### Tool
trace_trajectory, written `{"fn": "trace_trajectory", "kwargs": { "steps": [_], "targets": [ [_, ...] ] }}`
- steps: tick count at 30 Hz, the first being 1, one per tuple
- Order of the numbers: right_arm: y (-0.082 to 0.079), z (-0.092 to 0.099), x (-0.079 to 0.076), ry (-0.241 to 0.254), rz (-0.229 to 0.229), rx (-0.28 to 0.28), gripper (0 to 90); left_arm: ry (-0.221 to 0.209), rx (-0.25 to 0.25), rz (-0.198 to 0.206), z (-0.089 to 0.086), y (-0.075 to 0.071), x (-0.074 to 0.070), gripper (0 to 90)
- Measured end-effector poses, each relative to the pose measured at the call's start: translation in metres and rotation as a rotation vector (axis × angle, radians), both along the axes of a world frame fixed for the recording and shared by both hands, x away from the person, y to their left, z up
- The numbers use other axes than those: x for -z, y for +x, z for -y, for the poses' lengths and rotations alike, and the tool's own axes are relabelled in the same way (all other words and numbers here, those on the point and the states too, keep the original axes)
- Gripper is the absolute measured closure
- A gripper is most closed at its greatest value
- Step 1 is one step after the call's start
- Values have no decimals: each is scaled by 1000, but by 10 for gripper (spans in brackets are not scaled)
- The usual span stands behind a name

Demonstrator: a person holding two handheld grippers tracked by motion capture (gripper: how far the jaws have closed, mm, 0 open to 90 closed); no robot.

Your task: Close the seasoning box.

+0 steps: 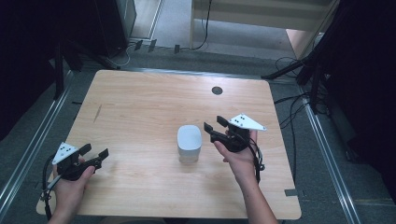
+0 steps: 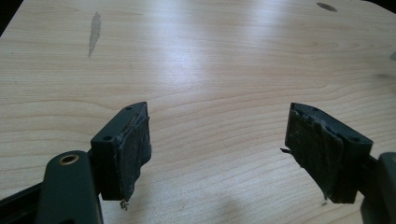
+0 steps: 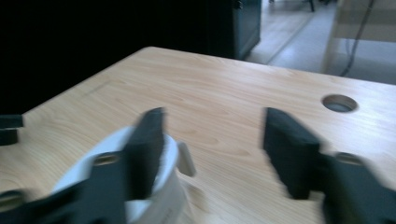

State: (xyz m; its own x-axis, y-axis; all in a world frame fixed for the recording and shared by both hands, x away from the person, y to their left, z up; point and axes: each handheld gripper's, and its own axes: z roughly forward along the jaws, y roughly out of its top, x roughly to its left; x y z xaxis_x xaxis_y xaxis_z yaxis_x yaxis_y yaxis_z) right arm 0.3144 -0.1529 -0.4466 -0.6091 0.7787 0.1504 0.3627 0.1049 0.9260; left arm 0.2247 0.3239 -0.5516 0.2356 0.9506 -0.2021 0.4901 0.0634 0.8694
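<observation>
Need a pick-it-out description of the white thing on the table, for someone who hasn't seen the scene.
Start from the wooden table. Near its middle, just left of the right tool, stands a white cup with rounded corners. It is the one loose item on the top; the dark round hole farther back is part of the table.

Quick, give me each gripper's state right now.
Left gripper: open, holding nothing.
Right gripper: open, holding nothing, beside the white container.
</observation>
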Motion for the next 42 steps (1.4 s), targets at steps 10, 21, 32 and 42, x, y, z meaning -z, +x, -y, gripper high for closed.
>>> {"fn": "trace_trajectory", "kwargs": {
  "steps": [10,21,32,42],
  "targets": [
    [-9,35,12,11,-23,113,141,1,-2,-1,0,0,0,223],
    [-25,78,37,-12,-63,166,144,-2,-6,-3,0,0,0,224],
    [-43,125,68,-37,-108,244,149,-2,-9,-4,0,0,0,225],
    [-63,168,85,-50,-134,311,155,-3,-12,-2,0,0,0,225]
  ]
}}
